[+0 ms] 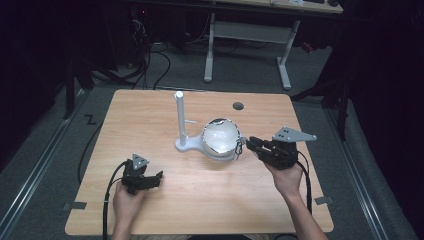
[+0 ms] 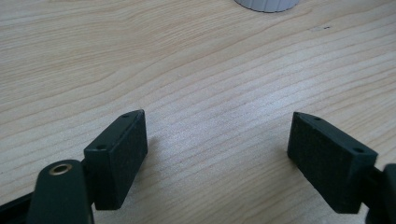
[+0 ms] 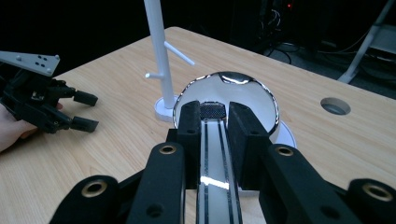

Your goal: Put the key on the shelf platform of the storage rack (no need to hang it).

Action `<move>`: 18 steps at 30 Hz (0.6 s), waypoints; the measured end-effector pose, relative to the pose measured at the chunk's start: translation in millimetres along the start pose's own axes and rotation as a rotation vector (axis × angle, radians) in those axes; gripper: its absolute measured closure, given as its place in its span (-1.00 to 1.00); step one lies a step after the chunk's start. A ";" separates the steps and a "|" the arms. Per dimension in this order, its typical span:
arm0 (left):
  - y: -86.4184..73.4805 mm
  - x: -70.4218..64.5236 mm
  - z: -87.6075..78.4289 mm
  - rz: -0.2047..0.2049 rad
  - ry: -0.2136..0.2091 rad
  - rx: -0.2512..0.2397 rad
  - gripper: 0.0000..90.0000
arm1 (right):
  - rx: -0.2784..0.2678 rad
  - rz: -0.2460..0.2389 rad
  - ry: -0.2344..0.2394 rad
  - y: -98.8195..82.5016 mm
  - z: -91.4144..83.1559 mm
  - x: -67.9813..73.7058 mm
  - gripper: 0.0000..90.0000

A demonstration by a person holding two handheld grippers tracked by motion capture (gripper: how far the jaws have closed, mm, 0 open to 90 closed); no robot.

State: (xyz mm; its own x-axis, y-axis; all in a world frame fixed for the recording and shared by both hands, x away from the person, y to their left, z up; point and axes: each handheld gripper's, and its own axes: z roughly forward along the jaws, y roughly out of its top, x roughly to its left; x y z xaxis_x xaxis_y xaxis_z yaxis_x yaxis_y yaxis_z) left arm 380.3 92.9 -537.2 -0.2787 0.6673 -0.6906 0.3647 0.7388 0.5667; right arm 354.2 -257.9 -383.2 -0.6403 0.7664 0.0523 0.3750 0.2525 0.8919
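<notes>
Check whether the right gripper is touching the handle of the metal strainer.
Touching. In the right gripper view, the right gripper has both jaws closed against the sides of the handle of the strainer, with no gap on either side.

Bowl beside stand, perhaps touching

A shiny ladle is seen near the middle of the table, its round bowl resting on a white dish beside a white stand with short pegs. The ladle's flat, polished handle, lined with two dark stripes, is clamped between the jaws of the right gripper.
</notes>
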 end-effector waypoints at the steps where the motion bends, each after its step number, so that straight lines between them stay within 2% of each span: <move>1: 0.0 0.0 0.0 0.000 0.000 0.000 -0.55 | -0.004 -0.003 0.002 2.1 1.4 -0.2 0.69; 6: 0.0 0.1 0.0 0.002 -0.001 0.000 -0.55 | -0.005 -0.013 0.003 12.6 7.7 -1.6 0.70; 10: 0.0 0.1 0.0 0.001 0.000 0.000 -0.55 | -0.007 -0.004 0.014 20.1 16.4 -5.1 0.69; 18: 0.0 0.0 0.0 0.001 0.000 0.000 -0.55 | 0.013 0.008 -0.002 22.7 31.6 -12.5 0.69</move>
State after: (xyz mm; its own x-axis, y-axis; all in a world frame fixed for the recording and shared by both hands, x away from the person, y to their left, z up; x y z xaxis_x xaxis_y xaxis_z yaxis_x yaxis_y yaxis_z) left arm 380.3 92.9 -537.2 -0.2783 0.6679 -0.6903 0.3648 0.7383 0.5672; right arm 392.0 -243.1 -377.8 -0.6359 0.7695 0.0586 0.3887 0.2538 0.8857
